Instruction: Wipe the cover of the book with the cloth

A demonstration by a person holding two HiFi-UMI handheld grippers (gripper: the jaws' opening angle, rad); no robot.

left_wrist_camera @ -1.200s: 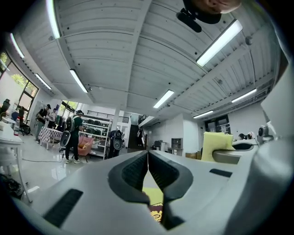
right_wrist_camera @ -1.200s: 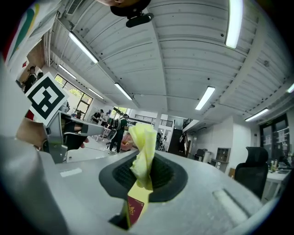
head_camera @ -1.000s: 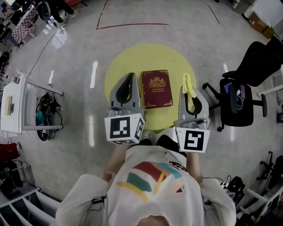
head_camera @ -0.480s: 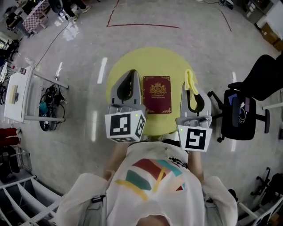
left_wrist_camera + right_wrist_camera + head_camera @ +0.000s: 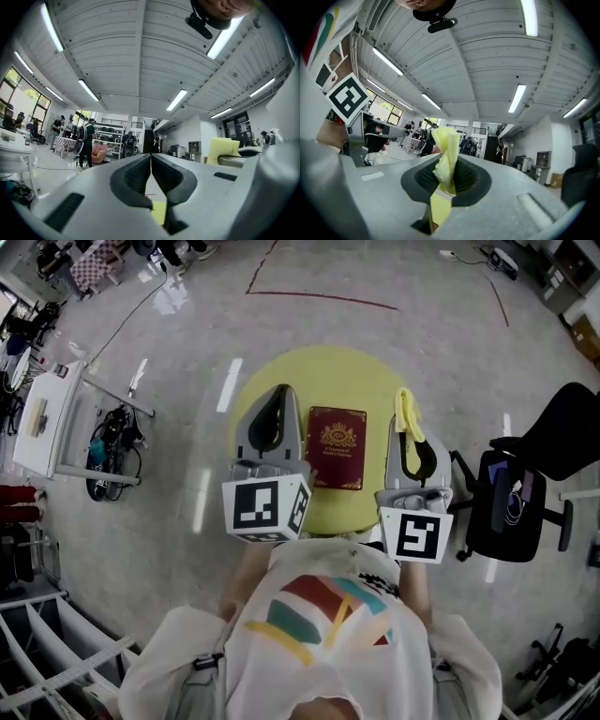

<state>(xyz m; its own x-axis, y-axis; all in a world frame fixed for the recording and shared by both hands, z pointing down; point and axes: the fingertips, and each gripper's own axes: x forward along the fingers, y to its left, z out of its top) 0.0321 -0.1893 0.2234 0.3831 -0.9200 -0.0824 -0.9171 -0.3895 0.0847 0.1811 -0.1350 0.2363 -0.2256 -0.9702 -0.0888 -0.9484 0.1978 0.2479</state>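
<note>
The table (image 5: 370,376): small and round with a yellow top, directly in front of me.
The book (image 5: 336,447): a dark red hardback with a gold emblem and gold border. It lies closed and flat on the table, cover up, between my two grippers.
My left gripper (image 5: 279,395): the jaws are pressed flat together along their whole length, with nothing between them. It points level and away from me, over the left part of the table, just beside the book's left edge.
My right gripper (image 5: 449,174): the jaws are clamped on the yellow cloth (image 5: 446,152), which is pinched in a bunched fold between the ribbed pads. It points level and away from me, over the right part of the table, near the book's right edge.
The cloth: a crumpled tuft stands out past my right jaw tips. In the head view it sits off to the right of the book and does not touch the cover.
Marker cubes: the left cube (image 5: 265,510) and the right cube (image 5: 415,534) are at the near ends of the grippers, close to my chest.
The floor (image 5: 187,549): grey and glossy, with red tape lines (image 5: 319,298) beyond the table.
To my right: a black office chair (image 5: 525,479).
To my left: a white desk (image 5: 42,423) with a tangle of cables (image 5: 112,442) beside it.
Far end of the hall: people (image 5: 86,140) stand near shelving.
</note>
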